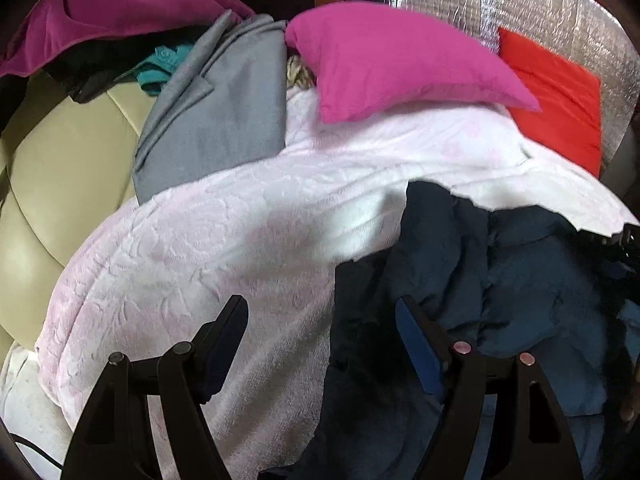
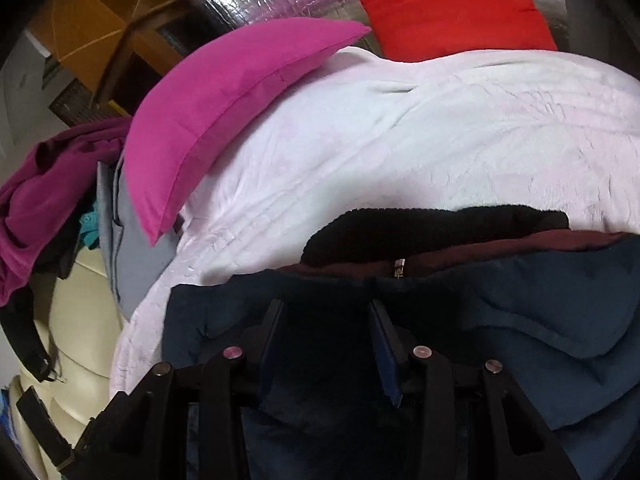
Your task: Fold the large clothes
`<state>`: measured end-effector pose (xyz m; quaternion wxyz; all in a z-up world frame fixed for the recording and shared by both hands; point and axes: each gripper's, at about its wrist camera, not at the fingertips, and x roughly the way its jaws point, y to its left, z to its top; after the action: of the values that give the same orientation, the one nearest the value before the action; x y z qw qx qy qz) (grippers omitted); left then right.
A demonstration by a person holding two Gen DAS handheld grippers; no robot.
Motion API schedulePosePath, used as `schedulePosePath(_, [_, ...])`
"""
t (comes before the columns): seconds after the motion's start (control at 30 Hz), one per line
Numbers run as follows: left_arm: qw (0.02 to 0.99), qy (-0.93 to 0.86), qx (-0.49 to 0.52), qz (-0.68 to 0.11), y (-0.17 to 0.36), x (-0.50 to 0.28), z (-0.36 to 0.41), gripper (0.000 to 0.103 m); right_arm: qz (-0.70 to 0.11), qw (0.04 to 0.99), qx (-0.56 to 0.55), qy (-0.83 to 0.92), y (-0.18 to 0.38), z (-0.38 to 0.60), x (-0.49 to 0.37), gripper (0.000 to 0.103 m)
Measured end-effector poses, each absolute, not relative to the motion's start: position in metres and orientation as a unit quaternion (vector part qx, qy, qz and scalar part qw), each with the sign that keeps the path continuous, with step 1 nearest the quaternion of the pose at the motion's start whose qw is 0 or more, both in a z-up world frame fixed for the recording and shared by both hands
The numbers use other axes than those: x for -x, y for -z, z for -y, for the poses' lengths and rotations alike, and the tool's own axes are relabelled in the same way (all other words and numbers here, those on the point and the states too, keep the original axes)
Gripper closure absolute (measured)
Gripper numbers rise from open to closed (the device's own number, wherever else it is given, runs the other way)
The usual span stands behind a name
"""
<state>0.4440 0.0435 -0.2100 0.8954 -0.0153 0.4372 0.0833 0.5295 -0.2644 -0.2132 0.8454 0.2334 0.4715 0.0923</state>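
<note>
A dark navy padded jacket (image 1: 500, 280) lies on a pale pink plush blanket (image 1: 200, 248). In the right wrist view the jacket (image 2: 540, 312) fills the lower half, with a black fleece collar (image 2: 432, 228) and a maroon lining with a zip pull (image 2: 400, 270) at its far edge. My left gripper (image 1: 322, 312) is open, just above the jacket's left edge where it meets the blanket. My right gripper (image 2: 326, 312) is open, its jaws apart low over the jacket's dark fabric; nothing is held between them.
A magenta pillow (image 1: 400, 64) and a red cushion (image 1: 560, 96) lie at the blanket's far side, against silver foil (image 1: 540, 0). A grey coat (image 1: 220, 120), a teal garment (image 1: 160, 64) and a purple garment (image 1: 120, 4) are piled at the left on a cream sofa (image 1: 48, 168).
</note>
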Motion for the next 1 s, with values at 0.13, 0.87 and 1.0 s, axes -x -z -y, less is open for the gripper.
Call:
schedulePosePath(0.13, [0.906, -0.073, 0.025, -0.417, 0.2, -0.439, -0.044, 0.026, -0.438, 0.865, -0.227, -0.092, 0.188, 0.281, -0.501, 0.057])
schedulePosePath(0.87, [0.929, -0.049, 0.01, -0.366, 0.182, -0.43, -0.023, 0.026, -0.463, 0.859, -0.201, 0.089, 0.241, 0.411, -0.457, 0.054])
schedulePosePath(1.0, [0.931, -0.049, 0.007, -0.362, 0.181, -0.428, -0.022, 0.026, -0.45, 0.869, -0.189, 0.085, 0.221, 0.405, -0.431, 0.054])
